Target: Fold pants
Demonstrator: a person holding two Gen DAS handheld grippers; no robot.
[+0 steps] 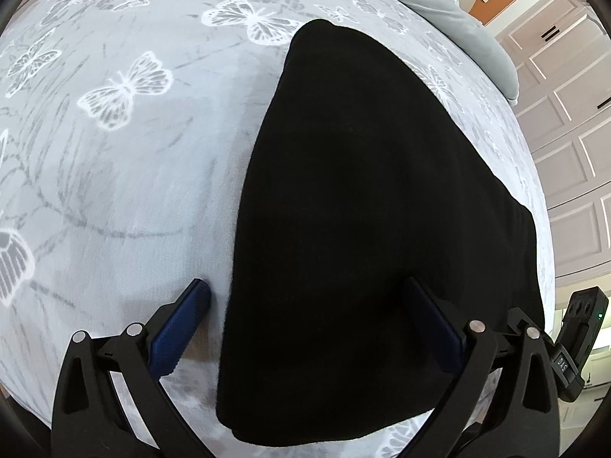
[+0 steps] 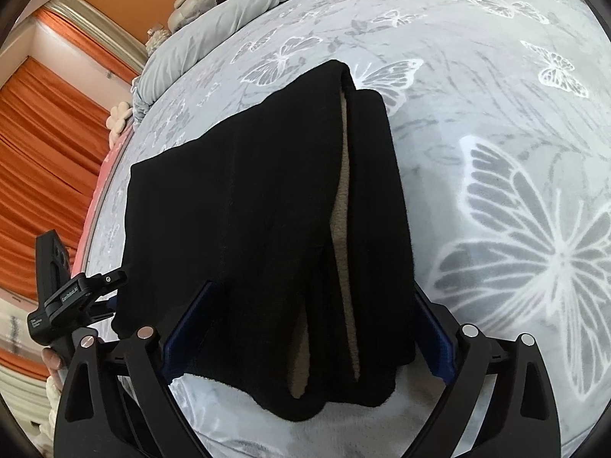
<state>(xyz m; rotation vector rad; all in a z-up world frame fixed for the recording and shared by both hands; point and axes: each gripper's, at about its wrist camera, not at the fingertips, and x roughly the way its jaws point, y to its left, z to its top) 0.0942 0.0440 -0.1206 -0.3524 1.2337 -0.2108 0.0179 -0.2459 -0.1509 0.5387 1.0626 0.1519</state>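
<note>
the black pants lie lengthwise straight ahead of both wide-open tongs, right gripper straddling the near end, left gripper beside it.

One pair of black pants, one butterfly-print blanket, two grippers.

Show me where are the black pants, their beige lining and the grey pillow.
black fabric pants [image 1: 362, 198], left wrist view, middle of the cloth.
beige inner lining [image 2: 339, 206], right wrist view, strip showing between the black layers.
grey pillow [image 1: 450, 11], left wrist view, its top face.
</note>
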